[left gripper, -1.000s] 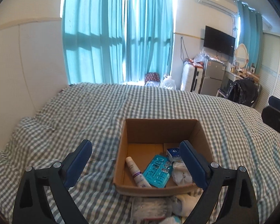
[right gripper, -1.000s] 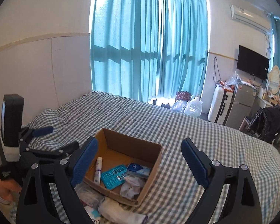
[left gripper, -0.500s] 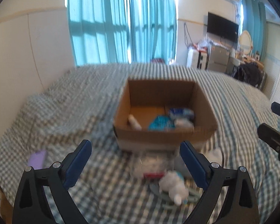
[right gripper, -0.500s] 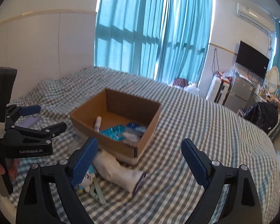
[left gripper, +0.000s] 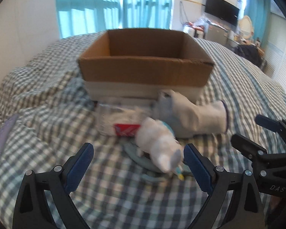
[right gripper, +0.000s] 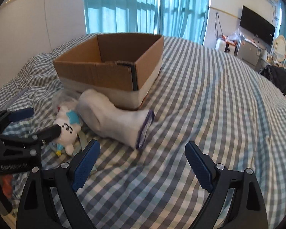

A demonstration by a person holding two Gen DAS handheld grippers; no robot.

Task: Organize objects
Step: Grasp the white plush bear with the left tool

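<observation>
Both the left tongs (left gripper: pixel 136 158) and right tongs (right gripper: pixel 143 158) gaped empty over the bed (right gripper: pixel 209 105), where the plush toy (left gripper: pixel 159 143) and sock (right gripper: pixel 116 119) lay just outside the box (right gripper: pixel 112 64) at its 6 o'clock side, seemingly awaiting pickup.

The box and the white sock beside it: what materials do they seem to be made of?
The box: matte brown corrugated cardboard; fluting shows along its torn top edge. The white sock: soft knitted fabric, probably cotton, with a purple-trimmed cuff; it sags limply on the bedspread.

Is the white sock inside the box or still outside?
Outside. The white sock lies on the checked bedspread, against the cardboard box's front corner.
</observation>
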